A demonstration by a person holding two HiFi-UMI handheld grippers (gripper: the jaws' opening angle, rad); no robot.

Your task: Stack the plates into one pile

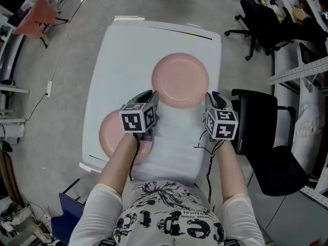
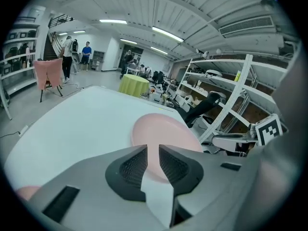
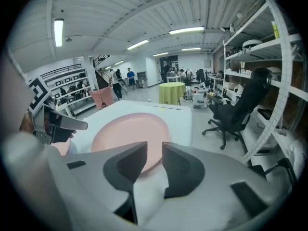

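Two pink plates lie apart on the white table [image 1: 128, 55]. The larger-looking one [image 1: 180, 81] is at the middle, and the other [image 1: 108, 132] sits at the near left, partly hidden under my left arm. My left gripper [image 1: 149, 97] hovers just short of the middle plate's near left rim, jaws open a narrow gap with nothing between them. In the left gripper view that plate [image 2: 166, 129] lies straight ahead of the jaws [image 2: 153, 150]. My right gripper [image 1: 211, 97] is by the plate's near right rim, open and empty. The right gripper view shows the plate [image 3: 127, 136] just beyond the jaws [image 3: 154, 150].
A black office chair [image 1: 266, 137] stands right beside the table's right edge, close to my right arm. More black chairs [image 1: 259, 14] are at the far right and a pink chair [image 1: 36, 14] at the far left. Cables run over the floor on the left.
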